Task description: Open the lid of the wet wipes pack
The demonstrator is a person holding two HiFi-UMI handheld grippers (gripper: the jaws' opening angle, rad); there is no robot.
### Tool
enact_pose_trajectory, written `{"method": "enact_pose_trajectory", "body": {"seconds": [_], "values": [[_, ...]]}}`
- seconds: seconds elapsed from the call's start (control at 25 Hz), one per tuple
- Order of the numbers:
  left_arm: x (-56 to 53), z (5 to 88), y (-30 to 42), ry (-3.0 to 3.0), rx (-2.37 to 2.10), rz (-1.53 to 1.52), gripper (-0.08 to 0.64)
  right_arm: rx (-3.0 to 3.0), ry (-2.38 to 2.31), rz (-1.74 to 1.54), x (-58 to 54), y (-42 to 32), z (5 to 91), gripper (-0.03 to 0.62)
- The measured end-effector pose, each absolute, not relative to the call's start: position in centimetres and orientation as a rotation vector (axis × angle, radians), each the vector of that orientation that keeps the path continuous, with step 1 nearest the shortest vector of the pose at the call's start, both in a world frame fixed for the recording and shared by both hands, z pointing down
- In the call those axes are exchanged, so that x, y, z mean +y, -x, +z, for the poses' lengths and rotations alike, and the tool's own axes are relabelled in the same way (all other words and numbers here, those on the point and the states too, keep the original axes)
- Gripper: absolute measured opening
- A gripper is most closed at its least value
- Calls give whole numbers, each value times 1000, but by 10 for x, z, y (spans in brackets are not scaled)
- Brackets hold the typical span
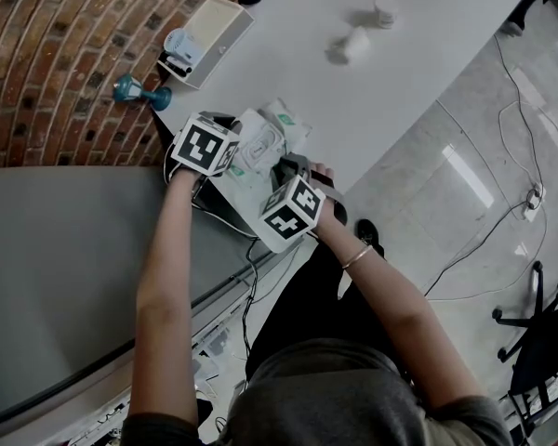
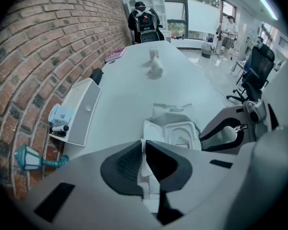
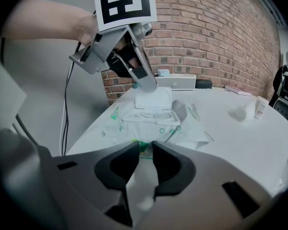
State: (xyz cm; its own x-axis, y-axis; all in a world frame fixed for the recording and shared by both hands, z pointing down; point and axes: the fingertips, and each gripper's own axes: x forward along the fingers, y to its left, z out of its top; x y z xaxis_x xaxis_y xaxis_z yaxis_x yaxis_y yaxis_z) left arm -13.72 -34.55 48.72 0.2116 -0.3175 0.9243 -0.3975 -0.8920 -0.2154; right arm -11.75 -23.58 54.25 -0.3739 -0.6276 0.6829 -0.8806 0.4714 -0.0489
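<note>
The lid (image 3: pixel 153 98) stands up off its frame, so it probably only needs swinging fully back. The left gripper (image 2: pixel 144 159), pinched tight on the lid's edge, should follow the hinge's arc rather than tug upward. The right gripper (image 3: pixel 144 158), closed narrow on the pack's near end, should pin it down. The pack (image 3: pixel 194 128) lies near the table (image 3: pixel 240 143) edge, white, crinkled and green-printed.

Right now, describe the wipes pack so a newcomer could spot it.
On the white table beside the brick wall, look at the near end, between the left gripper and right gripper. The wet wipes pack is the crumpled white pouch with green print and a flip lid standing open; the white box by the wall is rigid.
</note>
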Motion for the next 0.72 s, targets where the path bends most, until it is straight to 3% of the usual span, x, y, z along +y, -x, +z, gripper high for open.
{"method": "enact_pose_trajectory", "body": {"seconds": [0.72], "values": [[-362, 509, 143, -2343, -732, 1781, 44, -2129, -1240, 555, -236, 118, 542, 96]]}}
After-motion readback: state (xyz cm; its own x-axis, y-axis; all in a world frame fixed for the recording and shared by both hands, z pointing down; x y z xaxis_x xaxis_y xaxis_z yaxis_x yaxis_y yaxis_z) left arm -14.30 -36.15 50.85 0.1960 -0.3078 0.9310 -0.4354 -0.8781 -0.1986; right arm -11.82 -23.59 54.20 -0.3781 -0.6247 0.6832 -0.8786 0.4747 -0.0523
